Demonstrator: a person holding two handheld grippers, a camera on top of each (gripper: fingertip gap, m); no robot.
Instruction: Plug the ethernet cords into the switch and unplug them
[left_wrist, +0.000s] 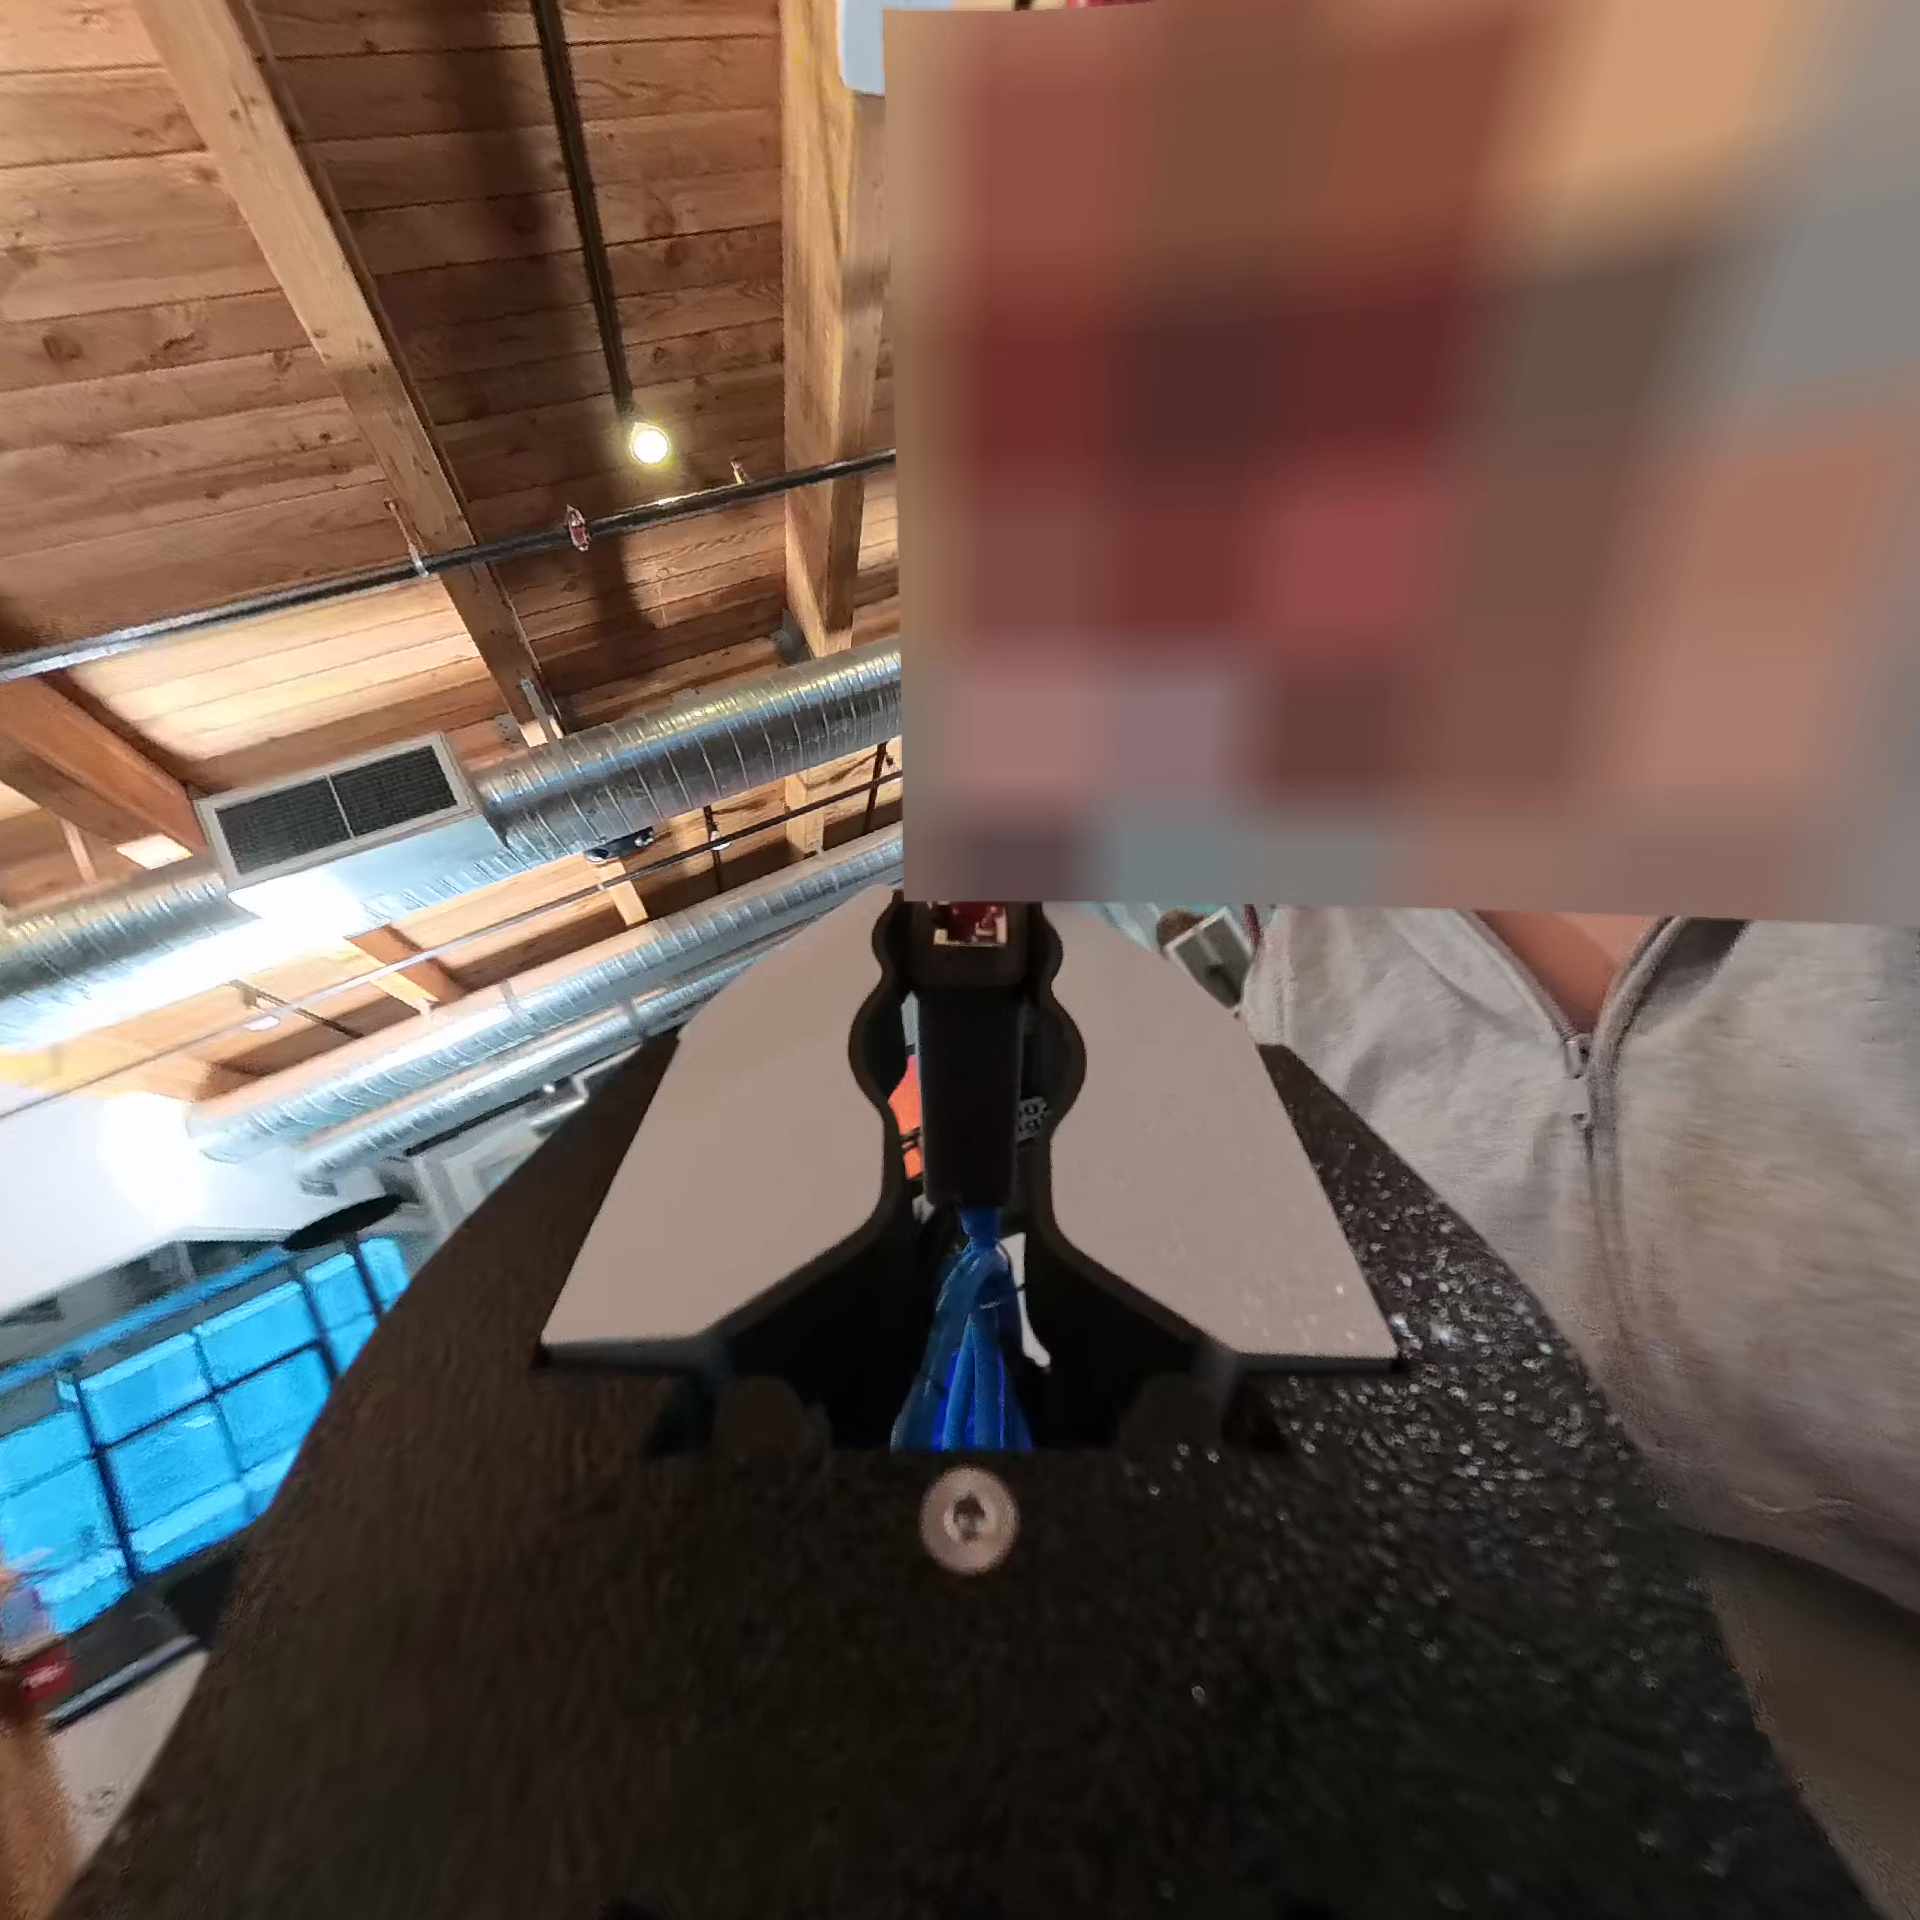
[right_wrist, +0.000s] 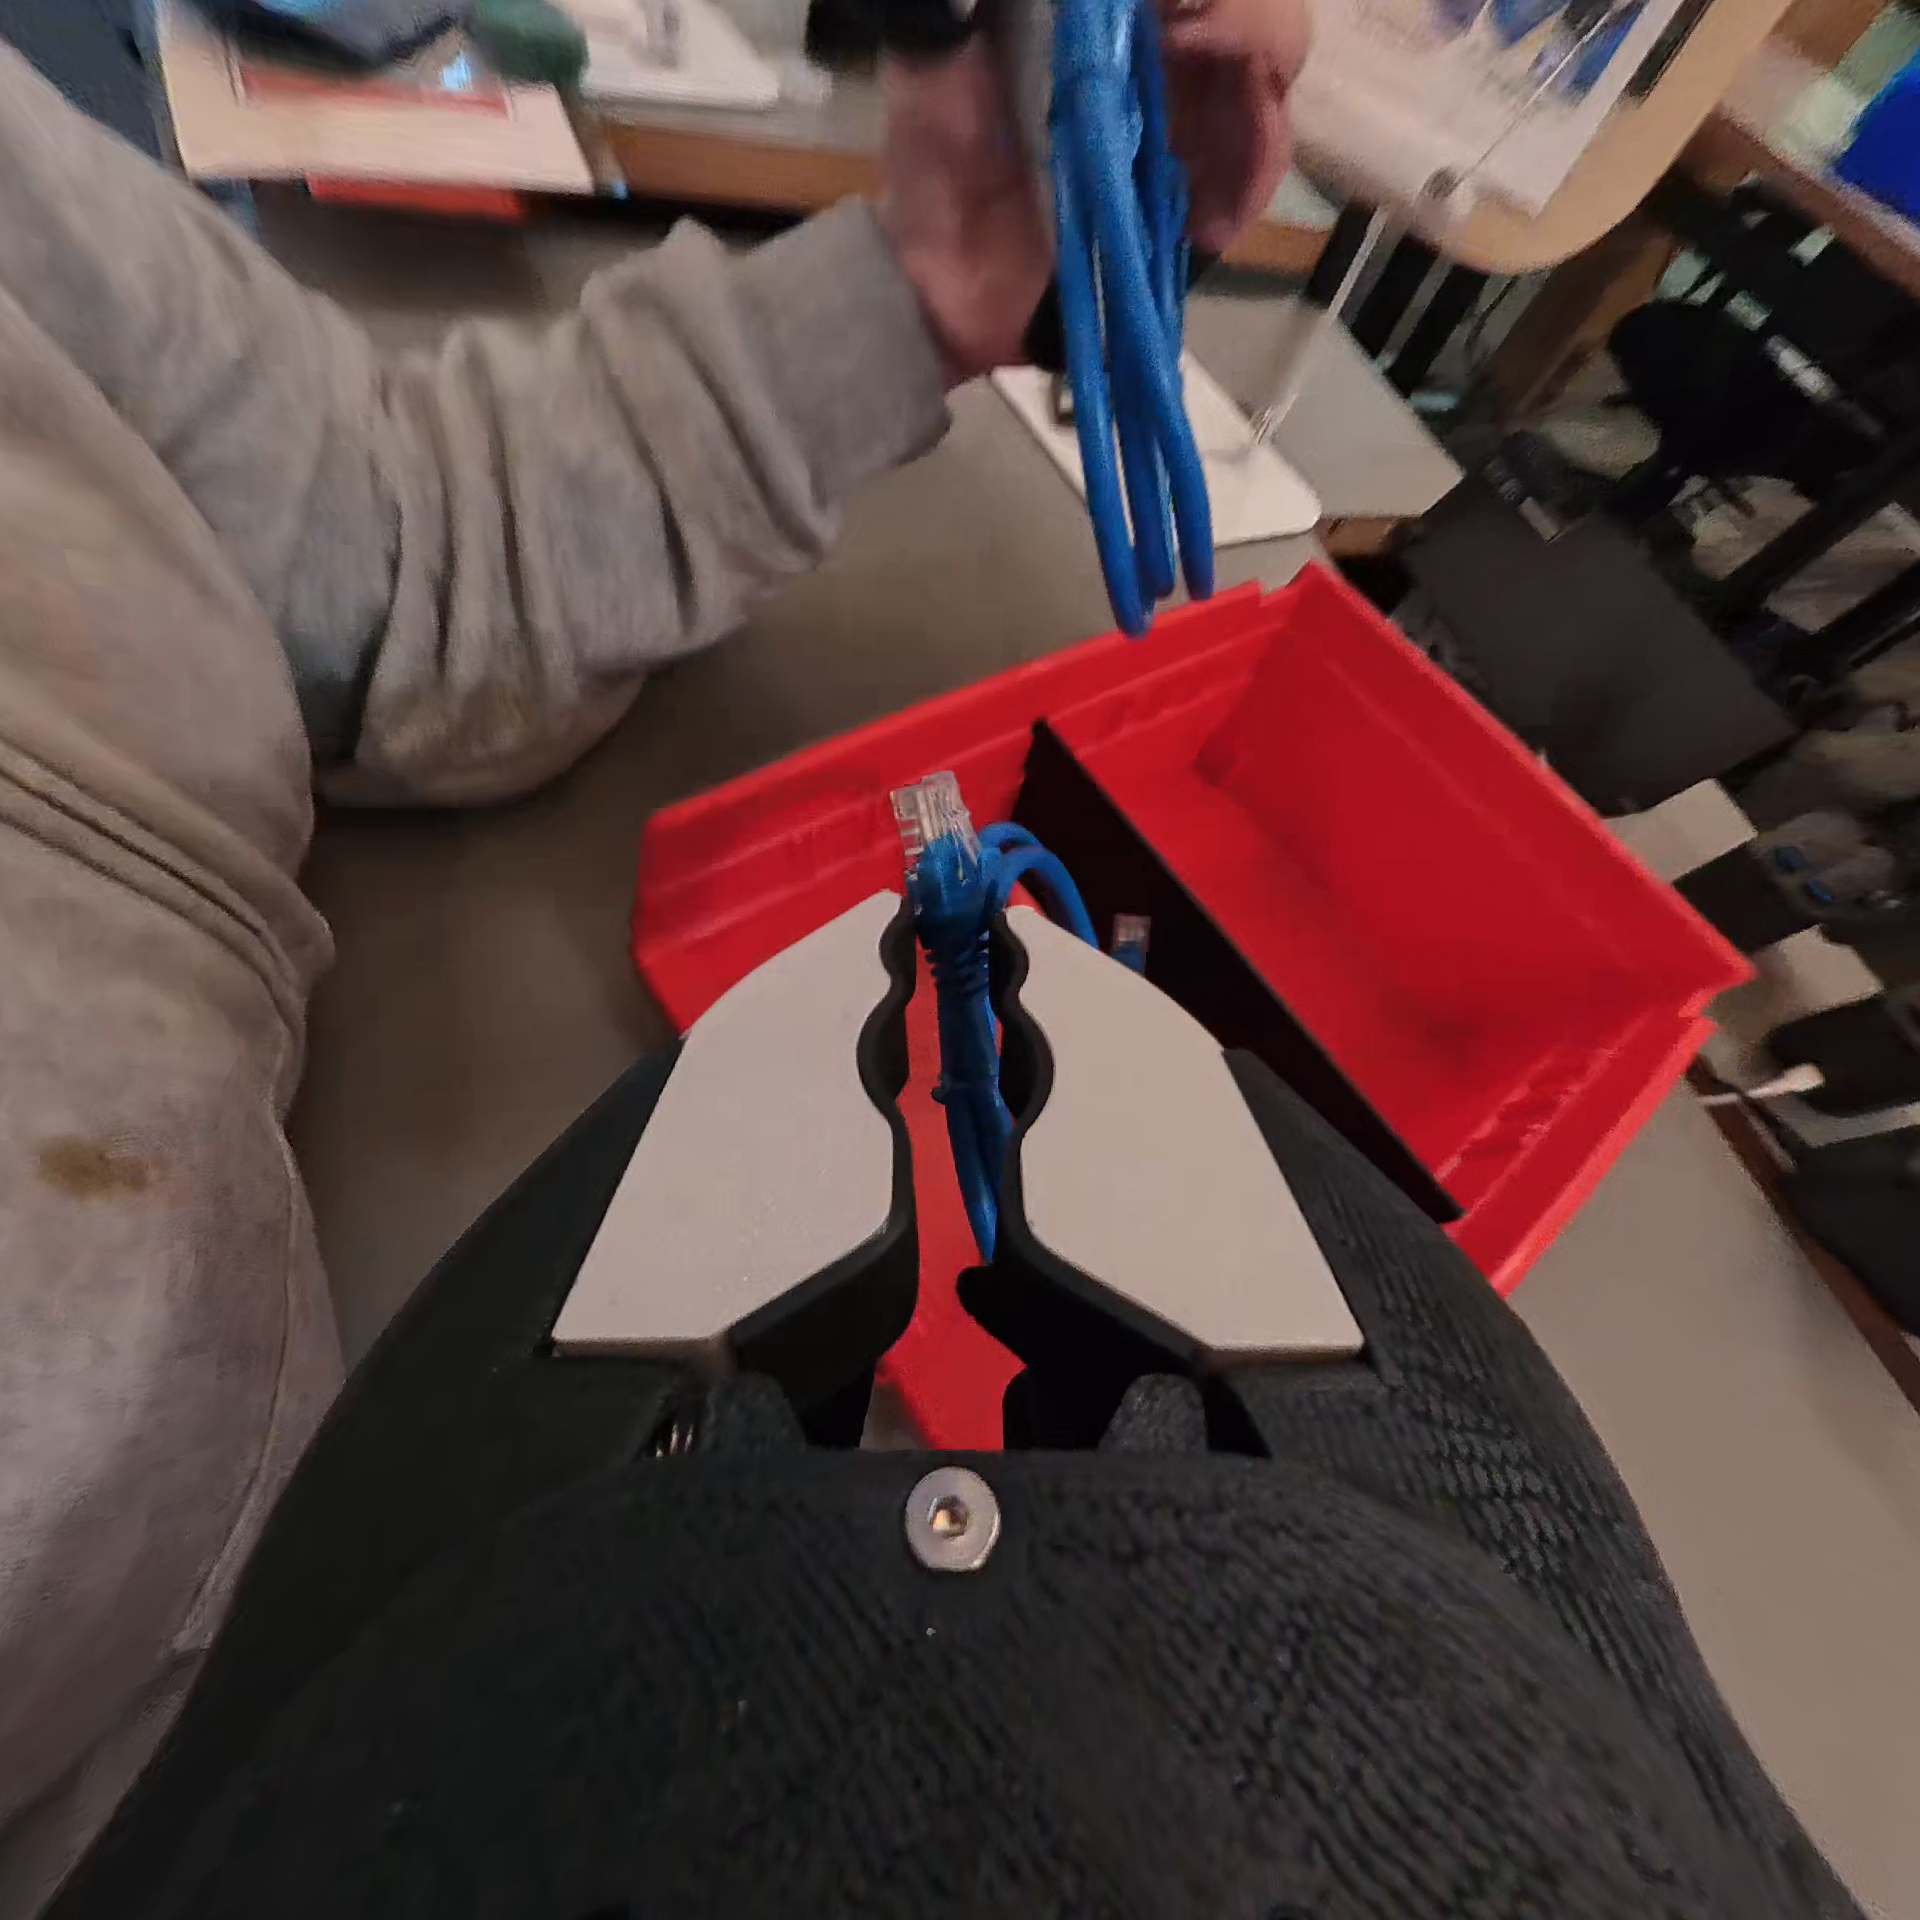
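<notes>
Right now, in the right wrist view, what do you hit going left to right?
Grey sleeve → right tongs shut on a blue cable end → black divider → red bin, its right compartment empty → dark clutter at the far right.

Blue network cable (right_wrist: 961, 1029) pinched upright between right gripper (right_wrist: 956, 914) fingers, clear plastic plug at top poking past the fingertips, ribbed blue boot just below it, cord running down the gap; another loop and second clear plug show just behind, to the right. Red bin (right_wrist: 1382, 862) under and beyond it on the grey table, black divider splitting it, far-right compartment bare red. Second bundle of blue cable (right_wrist: 1132, 343) hangs in loops, far centre, above the bin's far rim. Left gripper (left_wrist: 961, 925) pinches a black handle-like piece upright, blue cable strands (left_wrist: 971, 1340) bunched beneath it; its top is hidden.
</notes>
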